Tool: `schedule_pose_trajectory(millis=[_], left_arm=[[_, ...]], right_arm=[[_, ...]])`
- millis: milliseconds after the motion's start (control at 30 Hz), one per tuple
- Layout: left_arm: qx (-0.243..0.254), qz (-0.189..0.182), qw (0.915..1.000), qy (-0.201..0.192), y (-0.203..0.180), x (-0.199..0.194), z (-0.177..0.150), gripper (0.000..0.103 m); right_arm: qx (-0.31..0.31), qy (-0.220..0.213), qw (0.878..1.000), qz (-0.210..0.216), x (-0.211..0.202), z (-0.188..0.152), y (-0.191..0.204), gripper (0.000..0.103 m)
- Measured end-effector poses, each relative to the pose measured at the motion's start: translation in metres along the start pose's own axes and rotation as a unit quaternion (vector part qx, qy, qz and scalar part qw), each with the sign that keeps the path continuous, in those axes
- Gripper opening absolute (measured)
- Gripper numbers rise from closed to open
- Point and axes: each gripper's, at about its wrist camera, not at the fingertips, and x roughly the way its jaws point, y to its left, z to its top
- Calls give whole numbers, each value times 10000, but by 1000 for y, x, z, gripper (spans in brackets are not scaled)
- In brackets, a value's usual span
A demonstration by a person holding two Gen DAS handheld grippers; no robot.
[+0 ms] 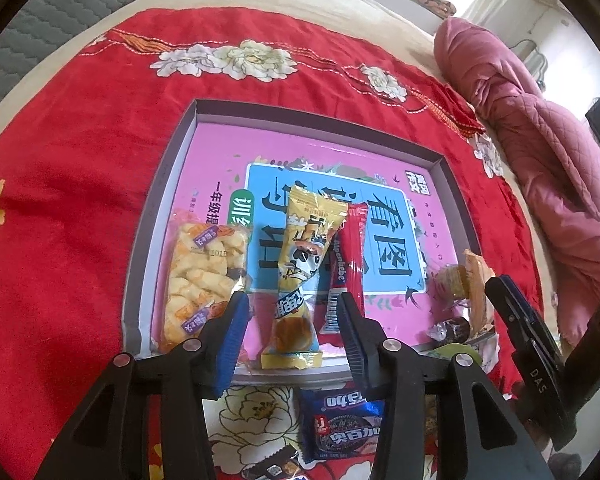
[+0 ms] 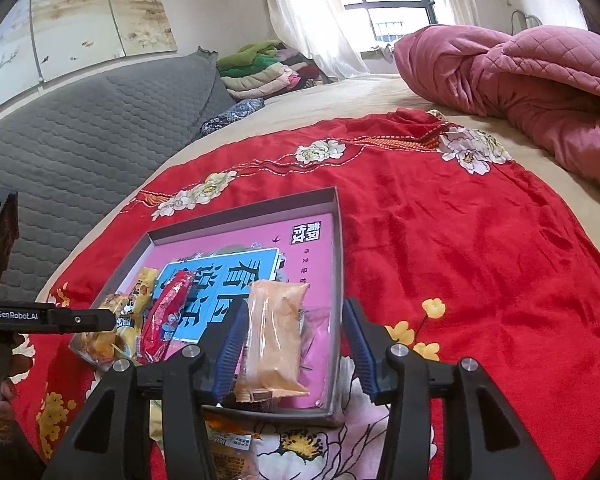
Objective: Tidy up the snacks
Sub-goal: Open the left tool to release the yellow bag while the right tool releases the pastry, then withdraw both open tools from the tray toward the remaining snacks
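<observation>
Snack [image 1: 296,280] between open left gripper [image 1: 294,328] pads — untouched.

glossy plastic snack wrappers [image 1: 296,276], matt cardboard tray [image 1: 168,184], soft red cloth [image 1: 80,184], quilted pink blanket [image 2: 520,76]

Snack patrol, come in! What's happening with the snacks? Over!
Left gripper open over yellow snack packet. Right gripper open around orange wafer packet. Both lie in shallow grey box.

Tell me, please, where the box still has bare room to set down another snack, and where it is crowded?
The far half of the box is free, from its far wall down to the tips of the yellow packet and red stick. The near edge is crowded: twisted pastry pack, yellow packet, red stick, and orange packet fill it side by side.
</observation>
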Motion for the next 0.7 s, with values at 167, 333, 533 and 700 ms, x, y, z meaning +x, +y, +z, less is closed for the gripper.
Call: schedule_pose_trajectory(millis=[167, 333, 533, 700], left_arm=[[12, -6, 10000, -43, 0, -5, 0, 52], [41, -40, 9999, -116, -1, -15, 0, 54], [52, -62, 9998, -185, -2, -24, 0, 58], [68, -74, 9997, -241, -4, -31, -1, 59]], right_arm=[[-6, -10, 10000, -29, 0, 0, -1, 49], [44, -92, 9999, -18, -5, 1, -2, 60], [65, -190, 9998, 19, -11, 3, -3, 61], [58, -229, 9997, 10, -14, 4, -3, 63]])
